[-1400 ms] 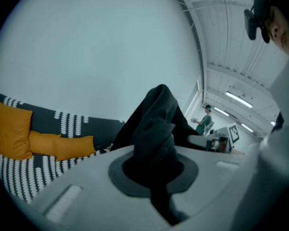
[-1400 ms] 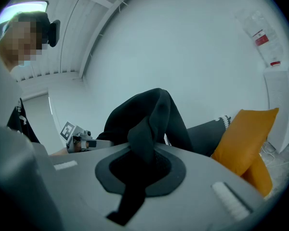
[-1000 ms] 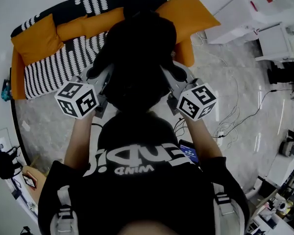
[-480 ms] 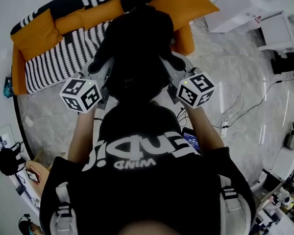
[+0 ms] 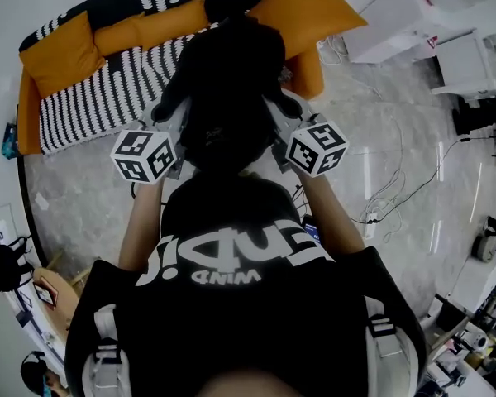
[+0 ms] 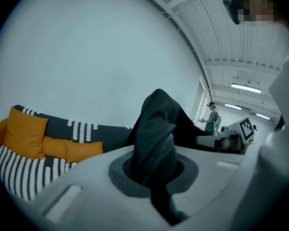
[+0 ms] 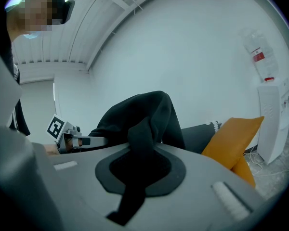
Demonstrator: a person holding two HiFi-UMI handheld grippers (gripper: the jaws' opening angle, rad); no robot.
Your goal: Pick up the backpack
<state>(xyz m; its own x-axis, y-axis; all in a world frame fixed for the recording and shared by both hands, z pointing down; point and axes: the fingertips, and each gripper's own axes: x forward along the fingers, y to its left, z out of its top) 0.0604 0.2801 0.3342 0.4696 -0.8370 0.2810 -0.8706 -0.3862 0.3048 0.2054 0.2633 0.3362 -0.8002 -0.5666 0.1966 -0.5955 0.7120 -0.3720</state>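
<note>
The black backpack (image 5: pixel 227 89) hangs in front of me over the sofa, held from both sides. My left gripper (image 5: pixel 178 122) is shut on a fold of its fabric with a zipper (image 6: pixel 156 146). My right gripper (image 5: pixel 276 116) is shut on a black strap-like fold (image 7: pixel 145 129). In the left gripper view the jaws (image 6: pixel 154 174) pinch the cloth, which rises above them. In the right gripper view the jaws (image 7: pixel 138 174) clamp the fold, and the left gripper's marker cube (image 7: pixel 56 127) shows beyond the bag. The bag's bulk hides both sets of fingertips in the head view.
A black-and-white striped sofa (image 5: pixel 91 106) with orange cushions (image 5: pixel 62 52) stands behind the backpack. White cabinets (image 5: pixel 397 23) are at the upper right, and cables (image 5: pixel 388 193) trail across the marble floor. A person (image 6: pixel 213 119) stands far off in the left gripper view.
Both grippers have sunk a little with the backpack still clamped, and their marker cubes have drawn slightly closer together in the head view.
</note>
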